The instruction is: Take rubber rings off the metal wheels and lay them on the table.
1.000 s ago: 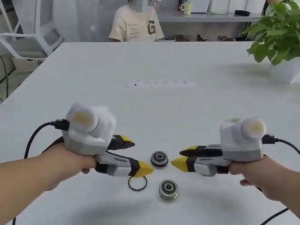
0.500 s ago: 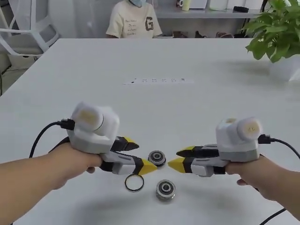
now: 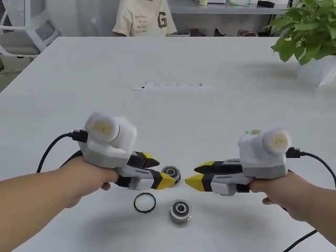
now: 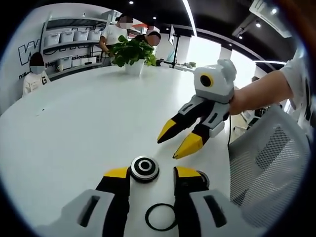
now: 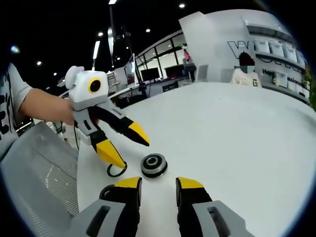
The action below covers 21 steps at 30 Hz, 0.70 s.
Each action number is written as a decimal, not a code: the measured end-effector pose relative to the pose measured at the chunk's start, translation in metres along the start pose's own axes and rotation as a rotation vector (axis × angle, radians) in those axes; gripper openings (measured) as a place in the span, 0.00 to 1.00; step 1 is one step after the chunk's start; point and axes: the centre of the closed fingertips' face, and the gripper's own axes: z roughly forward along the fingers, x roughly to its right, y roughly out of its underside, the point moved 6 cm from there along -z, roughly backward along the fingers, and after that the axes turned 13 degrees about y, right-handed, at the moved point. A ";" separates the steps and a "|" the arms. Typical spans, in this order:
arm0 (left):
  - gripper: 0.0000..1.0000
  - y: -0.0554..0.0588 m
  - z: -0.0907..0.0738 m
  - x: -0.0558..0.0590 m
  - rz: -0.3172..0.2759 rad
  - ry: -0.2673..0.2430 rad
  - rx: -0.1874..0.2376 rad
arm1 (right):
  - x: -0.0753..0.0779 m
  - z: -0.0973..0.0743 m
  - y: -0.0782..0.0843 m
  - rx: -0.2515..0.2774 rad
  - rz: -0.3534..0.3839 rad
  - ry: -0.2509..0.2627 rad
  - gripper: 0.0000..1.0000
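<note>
Rubber ring [image 3: 145,202] lies on the table [image 3: 236,105]; left gripper [image 3: 164,171] and right gripper [image 3: 191,176] gape, empty.

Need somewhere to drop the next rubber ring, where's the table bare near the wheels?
Bare table spreads beyond the left gripper and right gripper up to the power strip. Around their tips it's crowded: far wheel, near wheel and loose ring.
</note>
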 end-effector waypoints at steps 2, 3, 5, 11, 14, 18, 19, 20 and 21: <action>0.29 0.001 0.002 -0.001 0.002 0.001 -0.006 | 0.001 0.000 0.001 -0.001 -0.003 0.000 0.25; 0.29 0.001 0.004 -0.002 0.004 0.001 -0.009 | 0.001 0.001 0.001 -0.002 -0.004 0.000 0.25; 0.28 0.002 0.007 -0.004 0.005 0.001 -0.017 | 0.002 0.001 0.002 -0.002 0.000 0.000 0.25; 0.23 0.003 0.014 -0.005 0.032 0.006 -0.043 | 0.003 0.004 0.003 -0.003 -0.002 -0.003 0.24; 0.20 0.000 0.016 -0.006 0.071 -0.005 -0.061 | 0.004 0.006 0.004 -0.007 0.000 -0.004 0.24; 0.16 0.000 0.019 -0.005 0.125 -0.005 -0.084 | 0.004 0.007 0.004 -0.010 -0.003 -0.008 0.24; 0.16 0.000 0.020 -0.005 0.135 -0.006 -0.090 | 0.004 0.008 0.004 -0.010 -0.005 -0.009 0.24; 0.15 0.000 0.020 -0.006 0.145 -0.014 -0.094 | 0.004 0.008 0.004 -0.010 -0.005 -0.010 0.24; 0.14 0.000 0.020 -0.007 0.160 -0.020 -0.098 | 0.004 0.009 0.003 -0.010 -0.006 -0.012 0.24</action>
